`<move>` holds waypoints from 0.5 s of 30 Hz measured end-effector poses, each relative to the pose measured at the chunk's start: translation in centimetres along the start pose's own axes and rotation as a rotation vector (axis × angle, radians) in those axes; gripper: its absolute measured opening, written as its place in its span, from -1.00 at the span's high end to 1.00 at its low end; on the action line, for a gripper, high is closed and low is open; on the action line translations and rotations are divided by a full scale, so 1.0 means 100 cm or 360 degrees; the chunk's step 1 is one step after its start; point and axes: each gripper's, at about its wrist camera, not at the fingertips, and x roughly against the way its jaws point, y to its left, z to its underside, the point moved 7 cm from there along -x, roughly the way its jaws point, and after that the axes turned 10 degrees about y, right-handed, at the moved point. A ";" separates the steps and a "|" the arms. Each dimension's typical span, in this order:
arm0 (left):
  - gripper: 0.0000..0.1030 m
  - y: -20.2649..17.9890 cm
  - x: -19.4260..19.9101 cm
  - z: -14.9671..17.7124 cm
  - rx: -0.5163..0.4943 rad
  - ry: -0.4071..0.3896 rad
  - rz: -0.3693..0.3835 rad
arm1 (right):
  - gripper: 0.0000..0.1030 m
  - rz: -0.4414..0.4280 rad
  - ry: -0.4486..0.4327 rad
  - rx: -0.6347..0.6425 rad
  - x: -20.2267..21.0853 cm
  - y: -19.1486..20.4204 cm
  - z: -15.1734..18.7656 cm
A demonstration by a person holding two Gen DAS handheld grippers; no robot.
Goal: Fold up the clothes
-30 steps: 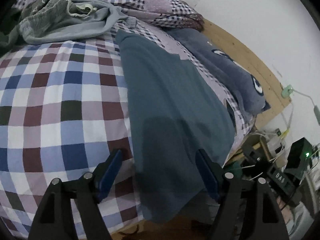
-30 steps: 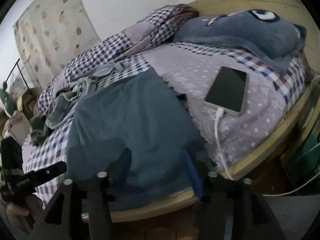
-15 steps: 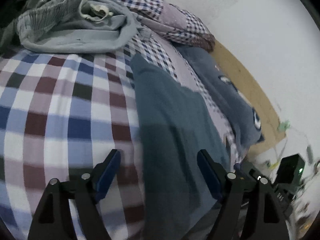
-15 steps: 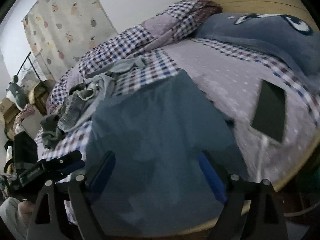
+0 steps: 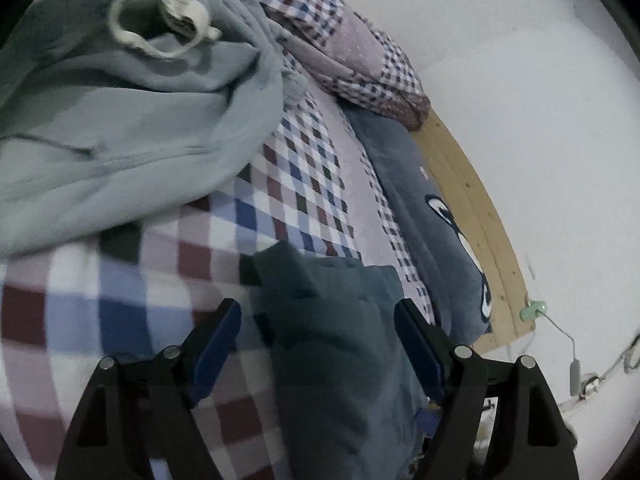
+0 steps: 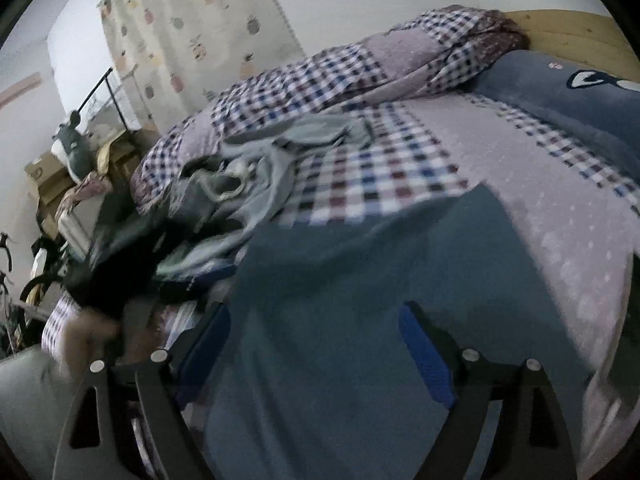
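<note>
A dark teal garment (image 5: pixel 340 340) lies flat along the checked bed cover (image 5: pixel 132 300). Its far corner sits between the fingers of my left gripper (image 5: pixel 318 332), which stands open; the blue pads do not press on the cloth. In the right wrist view the same teal garment (image 6: pixel 380 300) fills the foreground. My right gripper (image 6: pixel 316 344) hangs open just above it, empty. A crumpled pale grey-blue garment with a white drawstring (image 5: pixel 120 120) lies beyond the left gripper and shows as a heap (image 6: pixel 256 184) in the right wrist view.
A blue plush pillow (image 5: pixel 432 232) lies along the wooden headboard (image 5: pixel 476 200). A rolled checked quilt (image 6: pixel 360 64) lies at the far side of the bed. A blurred hand (image 6: pixel 88 332) and dark clutter (image 6: pixel 48 248) sit at the left of the right wrist view.
Both grippers have travelled forward over the bed along the teal garment towards its far end. The right jaws have widened. The phone has left the right wrist view.
</note>
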 end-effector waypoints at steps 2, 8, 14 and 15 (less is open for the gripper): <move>-0.41 0.003 -0.005 -0.007 -0.0003 0.0001 -0.0003 | -0.73 0.0010 0.0026 0.0085 -0.007 0.019 0.008; 0.26 0.017 -0.018 -0.017 0.0074 0.0028 -0.0008 | -0.63 0.0089 0.0061 0.0335 -0.024 0.058 0.029; 0.89 0.015 -0.019 -0.026 0.0032 -0.0018 -0.0011 | 0.09 0.0179 0.0121 0.0425 -0.038 0.062 0.037; 0.90 0.015 -0.018 -0.027 0.0029 -0.0040 -0.0016 | 0.28 0.0168 0.0147 0.0410 -0.041 0.062 0.039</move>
